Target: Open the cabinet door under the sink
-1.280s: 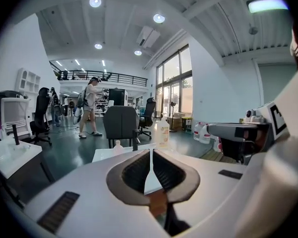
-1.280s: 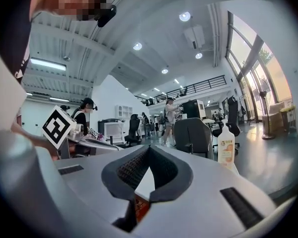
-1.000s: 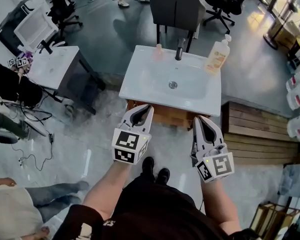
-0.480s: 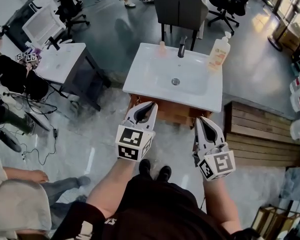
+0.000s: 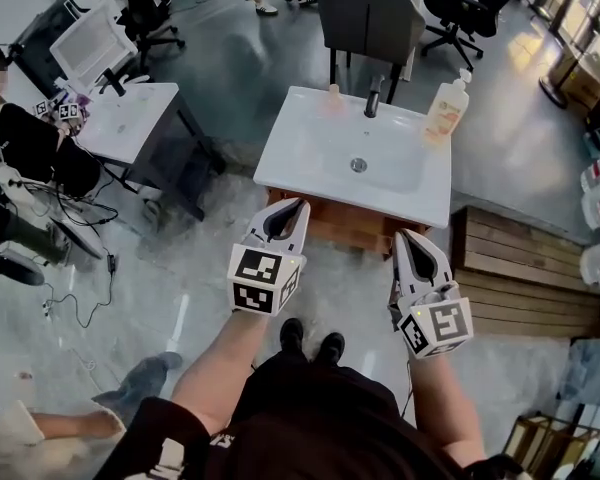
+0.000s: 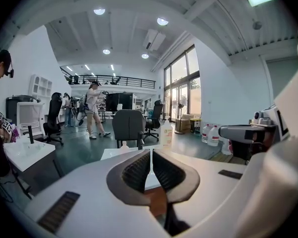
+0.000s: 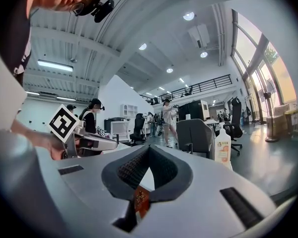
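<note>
Okay, I'm holding both grippers just short of the white sink [image 5: 280, 164]. Left gripper [image 5: 297, 206] is sitting with jaws together and empty; right gripper [image 5: 403, 238] is doing the same (pads touching, nothing between). Wooden cabinet [image 5: 342, 230] is showing only as a brown strip under the sink's near rim, by both tips; its door face is hiding from above.

I saw a black short-sleeved shirt [image 5: 310, 418], black shoes [image 5: 330, 348], a pale grey left gripper [image 5: 300, 204] and right gripper [image 5: 401, 235], each with black-and-white marker cubes [image 5: 258, 276].
</note>
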Demonstrator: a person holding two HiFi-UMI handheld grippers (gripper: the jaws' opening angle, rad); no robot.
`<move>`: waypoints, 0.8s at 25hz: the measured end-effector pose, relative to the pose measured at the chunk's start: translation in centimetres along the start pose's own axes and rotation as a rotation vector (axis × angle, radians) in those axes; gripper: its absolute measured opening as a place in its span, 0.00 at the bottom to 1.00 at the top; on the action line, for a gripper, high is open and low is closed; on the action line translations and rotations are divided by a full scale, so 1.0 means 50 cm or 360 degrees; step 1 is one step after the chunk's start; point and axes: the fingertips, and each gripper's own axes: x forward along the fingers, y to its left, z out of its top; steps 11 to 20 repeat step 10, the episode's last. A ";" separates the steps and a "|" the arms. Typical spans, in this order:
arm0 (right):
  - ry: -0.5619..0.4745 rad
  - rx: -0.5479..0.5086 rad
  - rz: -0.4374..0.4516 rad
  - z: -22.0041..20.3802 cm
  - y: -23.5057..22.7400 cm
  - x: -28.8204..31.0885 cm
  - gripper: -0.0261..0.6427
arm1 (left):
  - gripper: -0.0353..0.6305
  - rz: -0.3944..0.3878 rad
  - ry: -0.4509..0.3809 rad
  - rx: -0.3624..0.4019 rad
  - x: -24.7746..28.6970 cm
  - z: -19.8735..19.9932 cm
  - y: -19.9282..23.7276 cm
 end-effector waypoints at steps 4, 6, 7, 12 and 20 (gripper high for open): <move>0.0001 -0.0005 -0.0027 -0.003 -0.003 0.001 0.06 | 0.10 -0.0013 -0.0003 0.0011 -0.007 0.003 0.001; 0.0011 -0.0008 -0.0033 -0.008 -0.007 0.002 0.06 | 0.10 -0.0003 -0.0003 0.0012 -0.014 0.002 0.005; 0.0016 -0.0010 -0.0035 -0.010 -0.008 0.003 0.06 | 0.10 0.0005 -0.0001 0.0014 -0.017 0.000 0.010; 0.0026 -0.0014 -0.0040 -0.014 -0.010 0.007 0.06 | 0.10 0.0031 0.0010 0.0020 -0.027 -0.004 0.026; 0.0026 -0.0014 -0.0040 -0.014 -0.010 0.007 0.06 | 0.10 0.0031 0.0010 0.0020 -0.027 -0.004 0.026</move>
